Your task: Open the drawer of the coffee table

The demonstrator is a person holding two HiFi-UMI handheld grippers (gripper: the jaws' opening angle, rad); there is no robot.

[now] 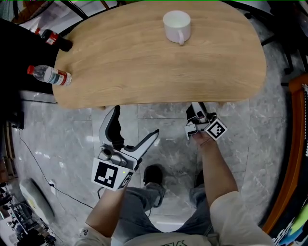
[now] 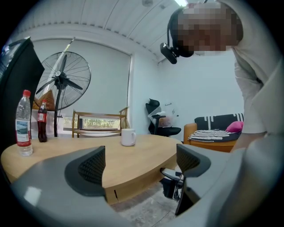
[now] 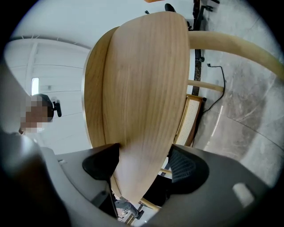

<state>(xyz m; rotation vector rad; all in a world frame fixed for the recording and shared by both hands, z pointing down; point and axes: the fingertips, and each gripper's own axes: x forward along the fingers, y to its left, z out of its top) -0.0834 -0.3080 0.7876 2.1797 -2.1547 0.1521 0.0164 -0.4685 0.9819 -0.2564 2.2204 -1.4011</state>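
Our right tongs [image 1: 196, 114] sit clamped on the drawer [image 3: 142, 133] under the tabletop's [image 1: 144, 72] near edge, right of centre. Our left tongs [image 1: 136, 122] gape empty just short of that edge.

Bright even indoor light, ceiling lamp [image 2: 179, 2] overhead, sheen on grey floor [image 1: 72, 144], fisheye bend and black vignette in gripper views, near foreground soft
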